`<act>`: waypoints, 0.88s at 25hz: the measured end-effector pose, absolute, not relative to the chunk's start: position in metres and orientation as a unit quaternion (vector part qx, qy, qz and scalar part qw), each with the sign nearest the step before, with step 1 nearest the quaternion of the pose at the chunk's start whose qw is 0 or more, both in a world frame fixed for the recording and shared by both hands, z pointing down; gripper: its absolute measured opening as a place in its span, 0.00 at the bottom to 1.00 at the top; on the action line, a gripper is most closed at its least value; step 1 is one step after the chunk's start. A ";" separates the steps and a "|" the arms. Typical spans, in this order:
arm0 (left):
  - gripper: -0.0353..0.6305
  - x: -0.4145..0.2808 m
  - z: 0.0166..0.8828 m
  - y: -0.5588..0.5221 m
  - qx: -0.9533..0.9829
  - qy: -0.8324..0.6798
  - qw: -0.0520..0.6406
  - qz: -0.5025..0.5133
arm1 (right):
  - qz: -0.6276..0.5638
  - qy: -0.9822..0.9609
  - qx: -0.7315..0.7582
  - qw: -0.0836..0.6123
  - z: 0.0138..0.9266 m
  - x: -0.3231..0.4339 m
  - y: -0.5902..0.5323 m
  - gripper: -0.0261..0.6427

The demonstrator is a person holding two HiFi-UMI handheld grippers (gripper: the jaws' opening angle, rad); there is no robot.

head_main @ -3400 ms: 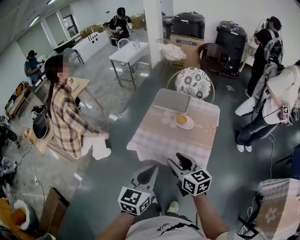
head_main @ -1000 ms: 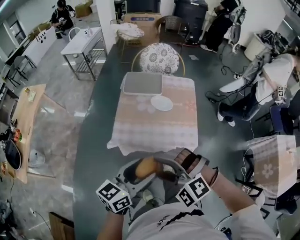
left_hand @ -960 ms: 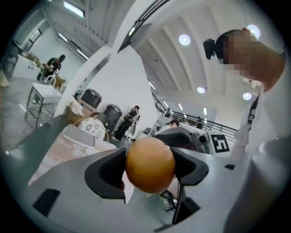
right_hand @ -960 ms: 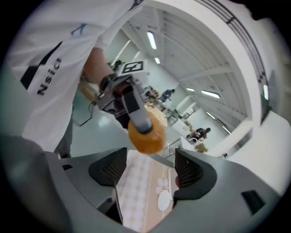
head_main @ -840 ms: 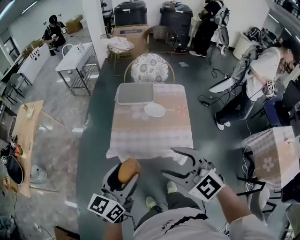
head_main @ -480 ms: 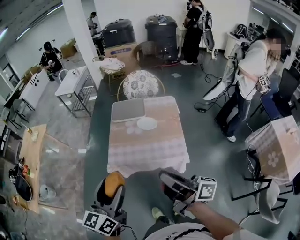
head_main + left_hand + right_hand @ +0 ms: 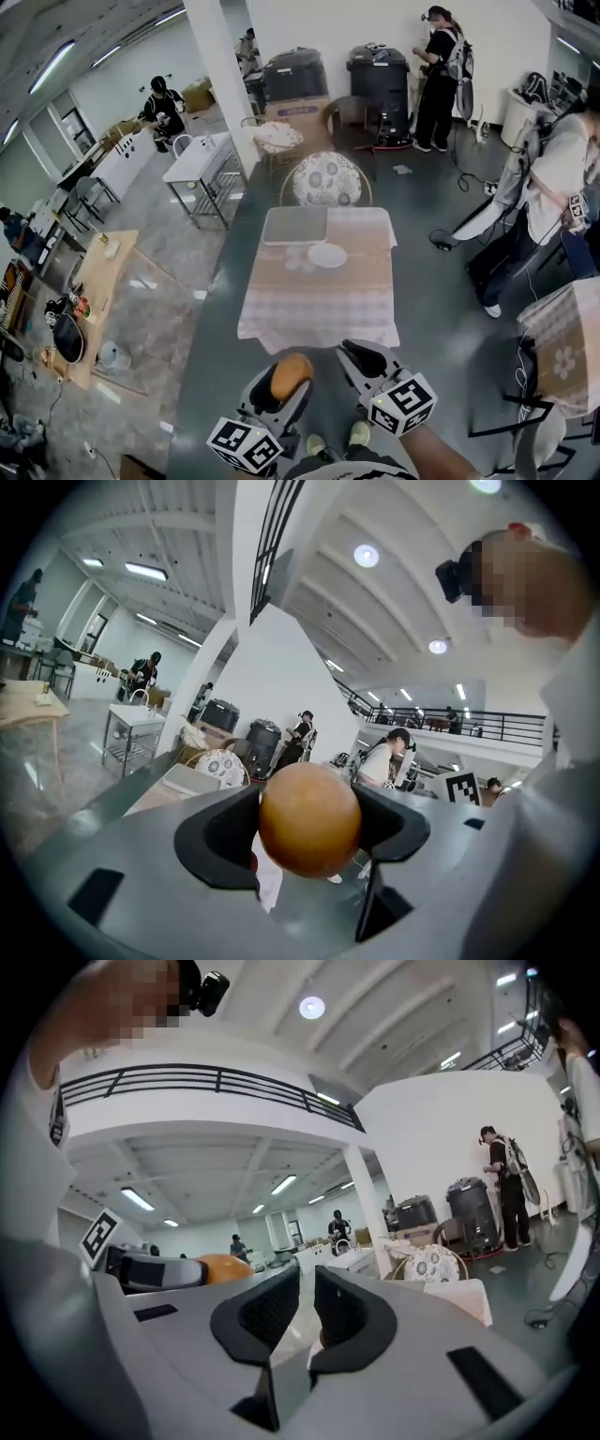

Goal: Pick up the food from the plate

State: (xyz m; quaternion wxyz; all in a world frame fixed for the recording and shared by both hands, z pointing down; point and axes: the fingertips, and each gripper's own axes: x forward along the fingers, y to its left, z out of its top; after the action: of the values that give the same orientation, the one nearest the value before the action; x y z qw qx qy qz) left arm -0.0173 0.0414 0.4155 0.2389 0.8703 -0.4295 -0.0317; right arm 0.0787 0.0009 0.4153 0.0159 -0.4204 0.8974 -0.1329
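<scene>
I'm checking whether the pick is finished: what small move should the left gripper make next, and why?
Probably just hold the squeeze and keep the gripper level. The left gripper has its jaws pressed on both sides of the round orange food, lifted well clear of the table, and the plate there lies bare. Loosening now would likely drop the food to the floor.

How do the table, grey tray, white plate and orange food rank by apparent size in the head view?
1. table
2. grey tray
3. white plate and orange food: about alike. The food is much nearer the camera, so they are left unranked.
</scene>
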 end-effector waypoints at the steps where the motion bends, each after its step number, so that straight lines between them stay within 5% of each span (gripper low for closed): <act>1: 0.52 -0.013 0.409 0.042 0.875 -0.424 0.230 -0.035 | -0.126 0.896 -0.425 0.016 0.408 0.079 0.001 0.12; 22: 0.52 -0.010 0.372 0.062 0.902 -0.393 0.170 -0.045 | -0.089 0.899 -0.429 0.011 0.373 0.050 0.032 0.06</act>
State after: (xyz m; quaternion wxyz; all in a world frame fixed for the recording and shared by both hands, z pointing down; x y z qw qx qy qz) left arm -0.0097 0.0617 0.3719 0.1696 0.9025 -0.3933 -0.0455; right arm 0.0503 0.0321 0.3734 0.0106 -0.4288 0.8990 -0.0888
